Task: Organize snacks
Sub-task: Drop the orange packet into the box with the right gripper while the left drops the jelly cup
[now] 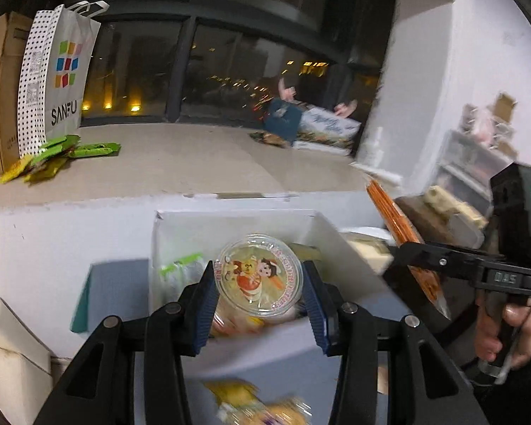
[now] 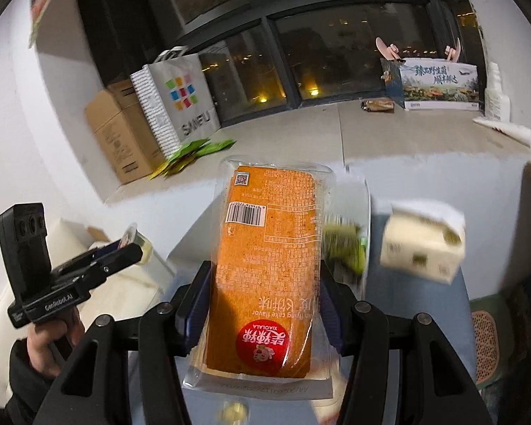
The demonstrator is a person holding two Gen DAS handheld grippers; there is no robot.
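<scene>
My left gripper point(image 1: 261, 295) is shut on a round clear jelly cup point(image 1: 260, 276) with a cartoon lid, held above a white open box point(image 1: 322, 226) that holds a green-striped packet point(image 1: 180, 265). My right gripper point(image 2: 263, 304) is shut on a flat orange snack pack point(image 2: 265, 269) with a barcode and a red round label, held upright above the blue-grey table point(image 2: 414, 304). The right gripper and its orange pack point(image 1: 400, 226) show at the right of the left wrist view. The left gripper with the cup point(image 2: 136, 239) shows at the left of the right wrist view.
A SANFU paper bag point(image 1: 58, 74), a cardboard box point(image 2: 120, 131) and green sachets point(image 1: 63, 154) sit on the window ledge at left. A printed box point(image 2: 439, 83) stands at its right end. A cream carton point(image 2: 423, 244), green packets point(image 2: 343, 244) and yellow snacks point(image 1: 251, 403) are on the table.
</scene>
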